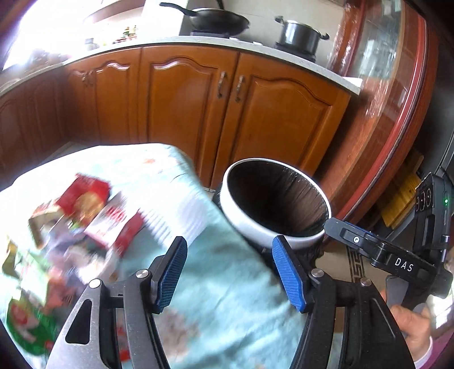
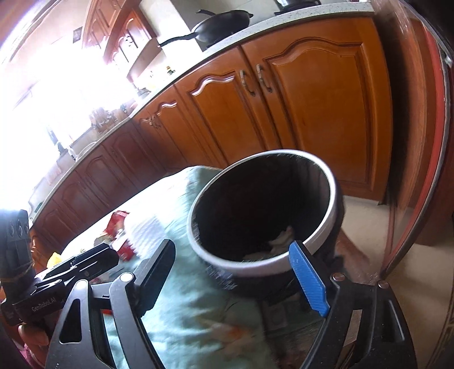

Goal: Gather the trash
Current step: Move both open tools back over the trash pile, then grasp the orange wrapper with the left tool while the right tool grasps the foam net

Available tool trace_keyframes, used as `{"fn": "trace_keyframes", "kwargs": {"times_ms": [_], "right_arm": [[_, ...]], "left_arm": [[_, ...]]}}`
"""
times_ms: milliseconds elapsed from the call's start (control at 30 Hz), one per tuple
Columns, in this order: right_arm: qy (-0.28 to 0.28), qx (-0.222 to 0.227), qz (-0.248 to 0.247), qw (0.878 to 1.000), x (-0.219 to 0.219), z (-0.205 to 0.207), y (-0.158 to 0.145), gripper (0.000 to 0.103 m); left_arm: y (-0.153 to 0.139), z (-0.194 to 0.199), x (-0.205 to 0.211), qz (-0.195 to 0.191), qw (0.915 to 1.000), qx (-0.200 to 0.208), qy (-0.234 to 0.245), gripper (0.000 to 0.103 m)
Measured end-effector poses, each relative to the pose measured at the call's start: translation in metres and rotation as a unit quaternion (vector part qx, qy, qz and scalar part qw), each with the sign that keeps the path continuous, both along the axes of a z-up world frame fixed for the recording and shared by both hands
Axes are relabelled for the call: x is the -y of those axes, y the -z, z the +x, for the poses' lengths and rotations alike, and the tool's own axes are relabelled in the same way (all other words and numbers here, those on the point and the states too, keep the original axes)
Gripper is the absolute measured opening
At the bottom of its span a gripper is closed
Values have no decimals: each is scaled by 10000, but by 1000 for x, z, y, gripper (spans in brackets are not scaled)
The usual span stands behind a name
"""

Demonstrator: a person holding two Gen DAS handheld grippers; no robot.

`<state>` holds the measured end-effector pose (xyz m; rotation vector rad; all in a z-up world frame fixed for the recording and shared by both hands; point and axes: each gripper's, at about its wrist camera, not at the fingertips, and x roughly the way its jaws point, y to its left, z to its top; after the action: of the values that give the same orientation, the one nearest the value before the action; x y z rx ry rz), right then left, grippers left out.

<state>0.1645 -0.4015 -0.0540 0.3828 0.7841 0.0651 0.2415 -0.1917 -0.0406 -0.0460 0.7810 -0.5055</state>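
Observation:
A round trash bin [image 1: 241, 217] with a white rim and a dark inside stands on the floor against the table's right edge. Something crumpled and white [image 2: 283, 238] lies at the bottom of the bin [image 2: 256, 268]. Blurred red, white and green wrappers [image 1: 113, 224] lie in a heap on the pale green tablecloth [image 1: 227, 301] at the left; one red wrapper [image 2: 117, 220] also shows in the right wrist view. My left gripper [image 1: 229, 241] hangs open over the cloth, just left of the bin, with nothing between its pads. My right gripper [image 2: 232, 244] is open and empty at the bin's near rim.
Brown wooden cabinets [image 1: 198, 113] run behind the table under a light counter holding a black wok [image 1: 218, 18] and a steel pot [image 1: 300, 34]. A red-framed glass door [image 1: 397, 99] stands to the right of the bin. A person's hand [image 1: 411, 323] grips the other tool.

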Motion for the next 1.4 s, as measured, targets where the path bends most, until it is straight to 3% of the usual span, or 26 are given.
{"fn": "trace_keyframes", "kwargs": {"times_ms": [300,567,833,1100,1200,1300,1333,1367,1400], "right_arm": [[-360,11,149,9992,-51,-23,4,84],[-786,-100,135,9968,-95,-19,10,84],[-1066,-109,-33,9942,-125,-5,16,84],[-1078,-161,-365,9934,-132,28,25,84],[-1093,-182,-455,9928,-135,45,29,83],[-1109,-184,-524,9923,-138,61,33,75],[-1120,-199,-553,9920,-139,67,35,71],[-1144,-218,-580,9915,-141,72,37,58],[-1168,-254,-611,9910,-142,77,39,40]], "left_arm": [[-10,-58,-72,9,9984,213,-528,64],[-11,-90,-125,-71,9944,124,-1044,68],[-7,-101,-142,-70,9925,-146,-1215,71],[3,-76,-132,-33,9914,-674,-1118,71],[10,-62,-128,44,9900,-793,-1163,68],[17,-53,-125,50,9894,-909,-1128,51],[20,-50,-124,31,9895,-955,-1085,41],[22,-48,-124,24,9897,-999,-1030,28],[23,-47,-125,14,9898,-1028,-987,25]]}}
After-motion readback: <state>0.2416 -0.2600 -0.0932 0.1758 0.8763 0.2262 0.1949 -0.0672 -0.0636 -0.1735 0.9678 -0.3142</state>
